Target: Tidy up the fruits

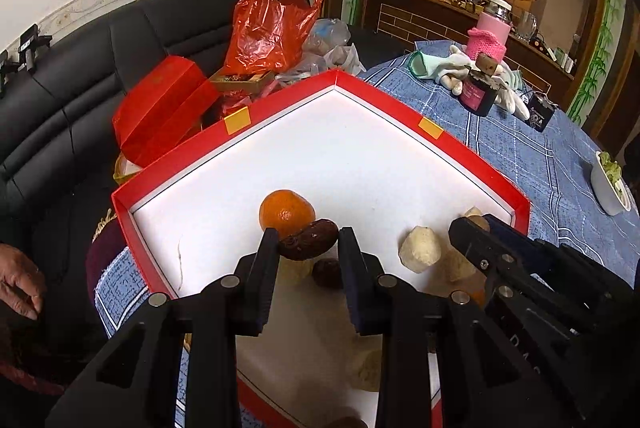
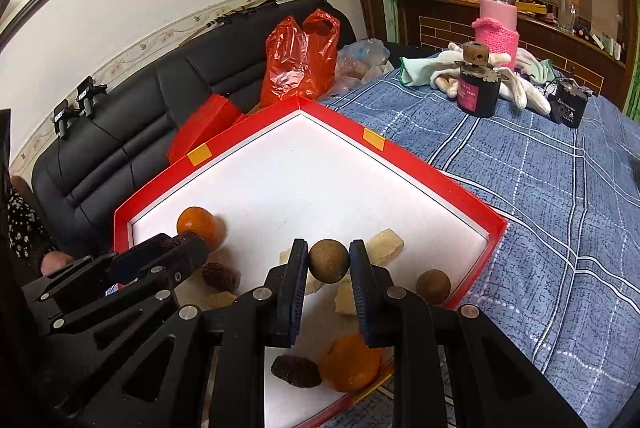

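A red tray (image 1: 472, 148) (image 2: 440, 176) with a white floor lies on the blue cloth. My left gripper (image 1: 308, 238) is shut on a dark red date (image 1: 310, 238) held above the tray, just in front of a tangerine (image 1: 286, 213) (image 2: 196, 222). My right gripper (image 2: 329, 256) is shut on a round brown longan (image 2: 329, 261) over the tray. It shows from the side in the left wrist view (image 1: 472, 232), as the left one (image 2: 184, 248) does in the right wrist view. Pale cut chunks (image 1: 420, 254) (image 2: 386, 246), another date (image 2: 296, 372), a second tangerine (image 2: 350, 362) and another longan (image 2: 433, 286) lie in the tray.
Beyond the tray stand a black sofa (image 1: 80, 68), a red plastic bag (image 1: 264, 28) and a red box (image 1: 168, 100). On the cloth are a dark jar (image 2: 478, 90), gloves (image 2: 524, 84), a pink-sleeved bottle (image 2: 498, 24) and a white bowl (image 1: 610, 184). A person's hand (image 1: 20, 282) rests at the left.
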A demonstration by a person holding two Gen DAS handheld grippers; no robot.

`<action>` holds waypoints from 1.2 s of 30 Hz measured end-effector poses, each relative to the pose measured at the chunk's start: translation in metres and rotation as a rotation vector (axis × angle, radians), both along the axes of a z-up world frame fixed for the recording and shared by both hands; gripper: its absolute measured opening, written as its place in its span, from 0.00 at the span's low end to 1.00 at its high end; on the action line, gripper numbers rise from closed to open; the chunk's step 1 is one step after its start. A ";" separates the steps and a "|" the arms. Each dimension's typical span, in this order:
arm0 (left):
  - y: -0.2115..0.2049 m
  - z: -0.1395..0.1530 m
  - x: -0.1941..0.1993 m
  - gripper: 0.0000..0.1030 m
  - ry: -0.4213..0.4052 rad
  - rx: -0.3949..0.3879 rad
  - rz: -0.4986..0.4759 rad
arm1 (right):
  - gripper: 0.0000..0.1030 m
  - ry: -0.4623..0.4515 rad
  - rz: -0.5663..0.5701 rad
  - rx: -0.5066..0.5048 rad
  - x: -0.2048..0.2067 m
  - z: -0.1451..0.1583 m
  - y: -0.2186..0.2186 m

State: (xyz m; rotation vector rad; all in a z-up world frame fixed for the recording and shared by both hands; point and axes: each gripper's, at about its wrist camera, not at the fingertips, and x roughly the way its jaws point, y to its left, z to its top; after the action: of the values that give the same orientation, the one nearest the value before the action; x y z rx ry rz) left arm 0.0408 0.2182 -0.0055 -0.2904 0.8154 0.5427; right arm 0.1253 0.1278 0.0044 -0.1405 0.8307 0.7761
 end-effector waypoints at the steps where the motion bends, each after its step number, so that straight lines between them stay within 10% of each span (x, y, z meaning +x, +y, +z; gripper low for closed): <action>1: 0.000 0.000 0.000 0.27 0.000 -0.001 0.002 | 0.20 0.000 0.001 -0.001 0.000 0.000 0.001; 10: 0.006 -0.006 0.004 0.27 0.041 -0.023 0.016 | 0.23 0.018 -0.004 -0.027 0.004 -0.006 0.008; 15: 0.013 -0.008 0.001 0.28 0.068 -0.062 0.052 | 0.58 0.014 -0.034 -0.031 0.005 -0.005 0.003; 17: 0.014 -0.008 -0.001 0.43 0.073 -0.089 0.057 | 0.78 0.000 -0.049 -0.029 0.005 -0.001 -0.004; 20: 0.006 0.000 -0.008 0.77 0.055 -0.043 0.061 | 0.81 -0.017 -0.067 -0.005 0.002 0.008 -0.020; 36: -0.056 0.034 -0.026 1.00 -0.050 0.000 -0.097 | 0.90 -0.152 -0.115 0.105 -0.060 0.062 -0.126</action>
State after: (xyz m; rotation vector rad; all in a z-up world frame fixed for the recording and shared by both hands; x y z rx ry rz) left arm 0.0153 0.1622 0.0288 -0.2619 0.7773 0.4432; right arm 0.0652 0.0016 0.0663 -0.0563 0.6473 0.6902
